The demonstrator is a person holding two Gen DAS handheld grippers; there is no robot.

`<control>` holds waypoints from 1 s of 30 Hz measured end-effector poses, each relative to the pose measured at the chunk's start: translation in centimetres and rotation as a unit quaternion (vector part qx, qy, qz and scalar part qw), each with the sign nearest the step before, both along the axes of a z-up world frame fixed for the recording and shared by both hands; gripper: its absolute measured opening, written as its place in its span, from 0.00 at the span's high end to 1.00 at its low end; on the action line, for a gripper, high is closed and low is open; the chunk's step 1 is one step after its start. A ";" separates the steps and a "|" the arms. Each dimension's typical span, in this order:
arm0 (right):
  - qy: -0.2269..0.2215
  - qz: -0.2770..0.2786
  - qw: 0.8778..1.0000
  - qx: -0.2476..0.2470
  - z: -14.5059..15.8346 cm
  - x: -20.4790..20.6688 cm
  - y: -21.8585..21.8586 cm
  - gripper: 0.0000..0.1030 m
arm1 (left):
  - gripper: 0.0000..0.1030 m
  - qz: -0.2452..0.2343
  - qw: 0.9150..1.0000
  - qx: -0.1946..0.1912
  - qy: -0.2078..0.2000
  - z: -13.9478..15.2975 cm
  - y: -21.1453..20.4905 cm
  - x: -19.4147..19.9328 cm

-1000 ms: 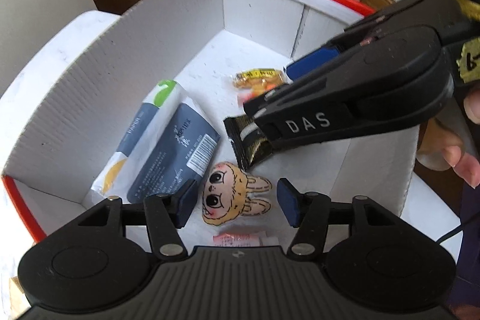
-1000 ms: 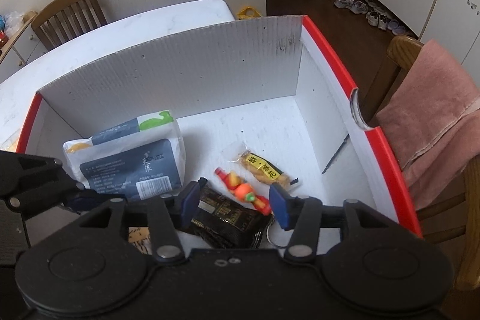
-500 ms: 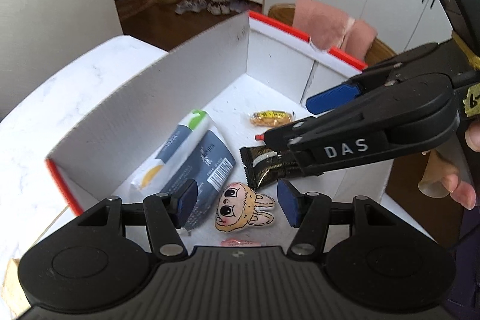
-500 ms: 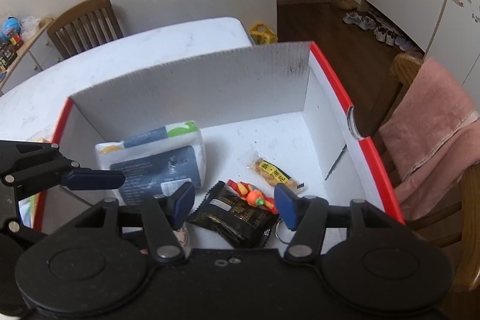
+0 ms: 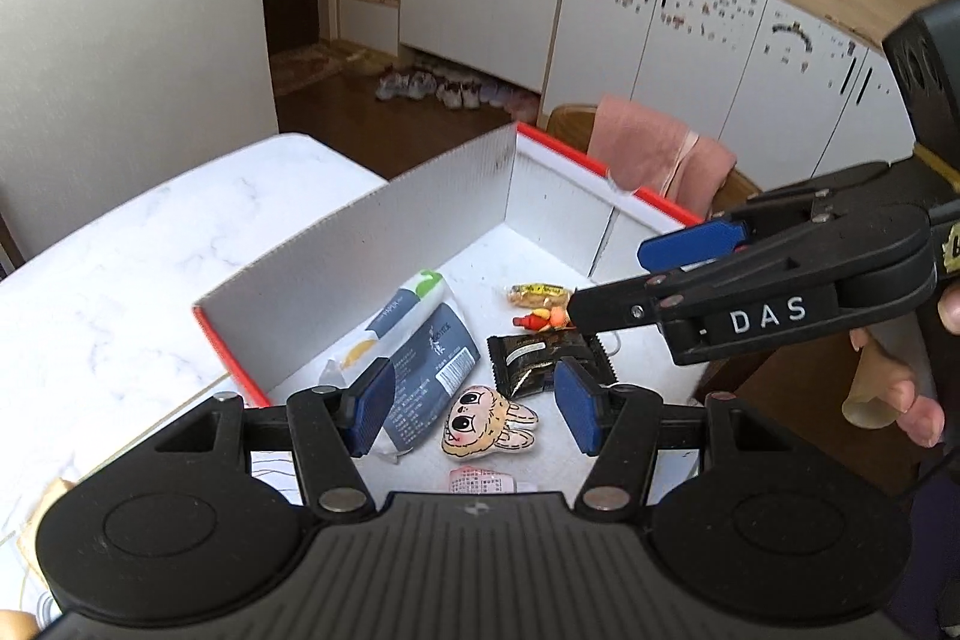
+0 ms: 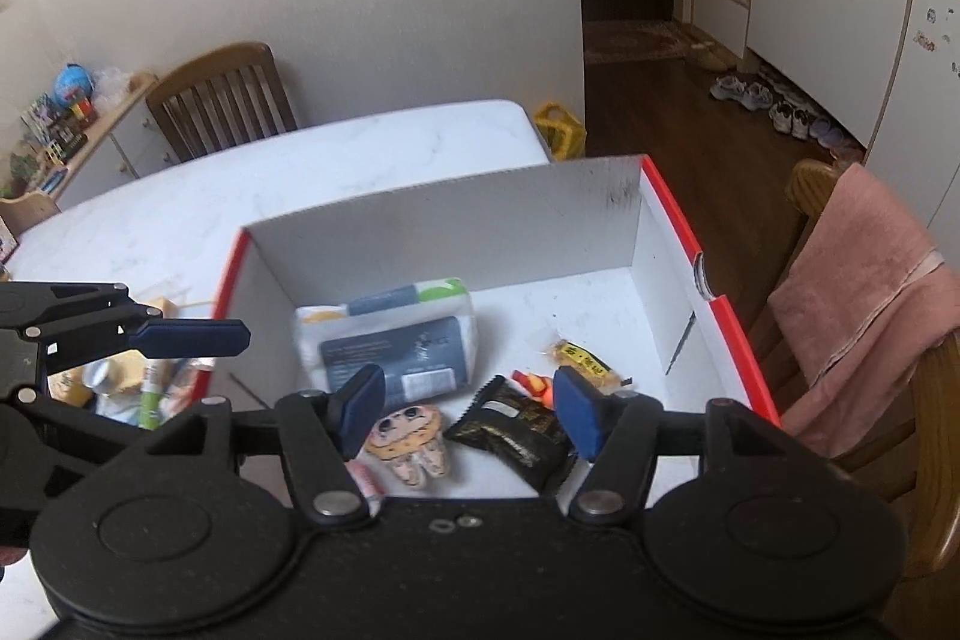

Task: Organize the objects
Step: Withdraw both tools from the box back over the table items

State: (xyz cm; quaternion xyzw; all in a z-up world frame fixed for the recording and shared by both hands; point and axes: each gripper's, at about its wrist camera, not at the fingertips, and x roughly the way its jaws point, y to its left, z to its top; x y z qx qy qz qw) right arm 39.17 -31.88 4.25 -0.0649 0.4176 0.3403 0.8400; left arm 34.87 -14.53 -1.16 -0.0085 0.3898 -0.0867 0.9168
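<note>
Left wrist view: both grippers empty above a corrugated white box [image 5: 384, 244] with red rims, on a marbled tabletop [image 5: 150, 256].
The left gripper [image 5: 474, 412], fingers apart, frames a bunny-faced charm [image 5: 480, 421]; at 1 o'clock lies a glossy black sachet [image 5: 540, 358]. The right gripper [image 5: 624, 280], marked "DAS", is parted.

Right wrist view: its blue-padded fingers [image 6: 579, 412] spread over the sachet [image 6: 516, 430]; at 11 o'clock a grey-blue barcoded pouch [image 6: 390, 340].

Soft daylight, fisheye-bent edges, slight blur
</note>
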 end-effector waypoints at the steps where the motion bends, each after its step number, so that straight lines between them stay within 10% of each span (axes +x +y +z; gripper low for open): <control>1: -0.004 -0.001 1.000 0.003 0.3 -0.5 0.0 0.39 | 0.44 -0.001 1.000 -0.003 -0.004 0.2 0.1 -0.4; 30: -0.061 -0.011 0.997 0.043 3.1 -14.8 6.0 0.09 | 0.16 0.083 0.993 -0.034 -0.075 4.0 10.7 -15.6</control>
